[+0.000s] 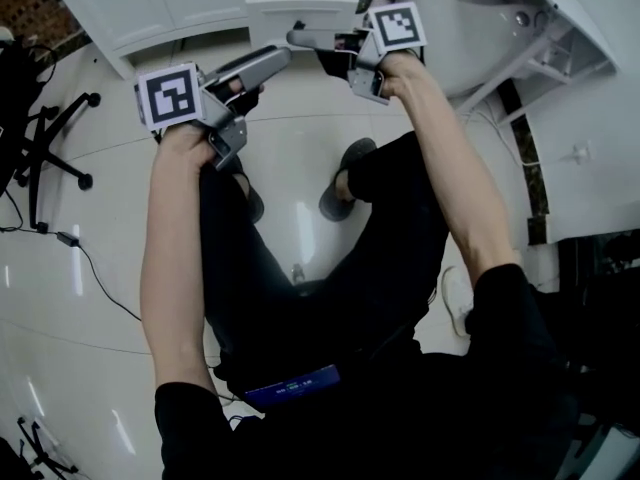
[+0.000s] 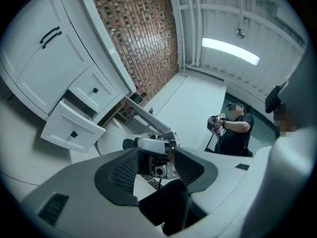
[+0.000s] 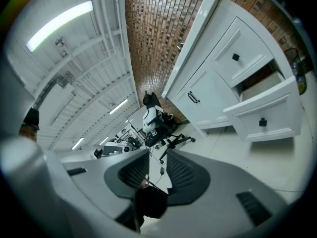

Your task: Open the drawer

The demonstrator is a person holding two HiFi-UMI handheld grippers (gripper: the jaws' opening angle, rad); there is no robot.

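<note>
Drawer (image 3: 265,119): white front, one small black knob, the lower of two stacked in a white cabinet (image 2: 34,63). It stands pulled out part way from the cabinet face. The drawer above it (image 3: 237,58) is flush and shut. The open drawer shows a pale inner wall with a dark recess behind; no view looks down into it clearly enough to tell its contents. In the head view it lies at the top edge, straight ahead of the person.

Left gripper (image 2: 156,157): released. The ribbed pads (image 2: 124,170) stand well apart with nothing between them; the gap shows only what lies beyond. The gripper is held about level in front of the cabinet, clear of the drawer.

Right gripper (image 3: 157,165): also released, with a narrow slot between the pads and nothing in it. Floor and a trailing cable (image 3: 161,170) show through the slot. Its jaws lie just below the drawer front in the head view, yet the drawer sits off to the side in its own view — no contact is seen.

The two jaw tips come close together in the head view; whether they touch cannot be told.

Surroundings: glossy white floor (image 1: 110,268), brick wall (image 2: 143,38), an office chair (image 3: 157,123) and a second person (image 2: 237,130) well apart — holding a device.
</note>
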